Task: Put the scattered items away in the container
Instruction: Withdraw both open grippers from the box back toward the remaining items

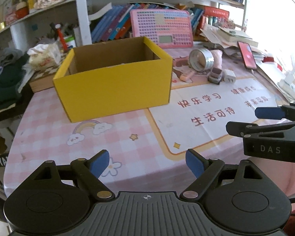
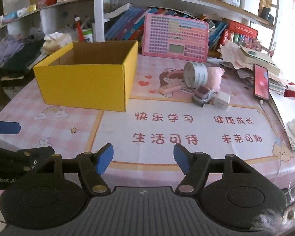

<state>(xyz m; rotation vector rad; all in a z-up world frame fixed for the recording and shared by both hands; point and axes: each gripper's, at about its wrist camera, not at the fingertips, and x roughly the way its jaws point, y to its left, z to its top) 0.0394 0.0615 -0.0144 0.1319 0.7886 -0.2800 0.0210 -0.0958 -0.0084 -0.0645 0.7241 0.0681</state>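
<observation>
Two hand-held grippers hover side by side over the near edge of a pink checked tabletop (image 2: 206, 108), both tilted downward and aimed across it. The left gripper (image 1: 147, 163) has its blue-padded fingers (image 1: 99, 165) spread wide, nothing between them. The right gripper (image 2: 143, 159) has its fingers (image 2: 104, 159) apart too, somewhat less wide, and they are also empty.

Farther out, at about eleven o'clock from the right gripper, stands one open yellow box (image 2: 84, 86), well clear of both pairs of fingers. What lies inside it cannot be made out.

At about one o'clock, farther back, the scattered items sit in a loose cluster: one pink case (image 2: 169, 89), one small toy car (image 2: 202, 96), one white charger block (image 2: 222, 100) just beside the car, one roll of tape (image 2: 195, 74) on its side, and one pink plush toy (image 2: 216, 76) behind the roll. None is touched.

At two o'clock, one red phone (image 2: 261, 82) leans on a paper pile. Behind everything, one pink keyboard toy (image 2: 175, 37) stands against shelved books.
</observation>
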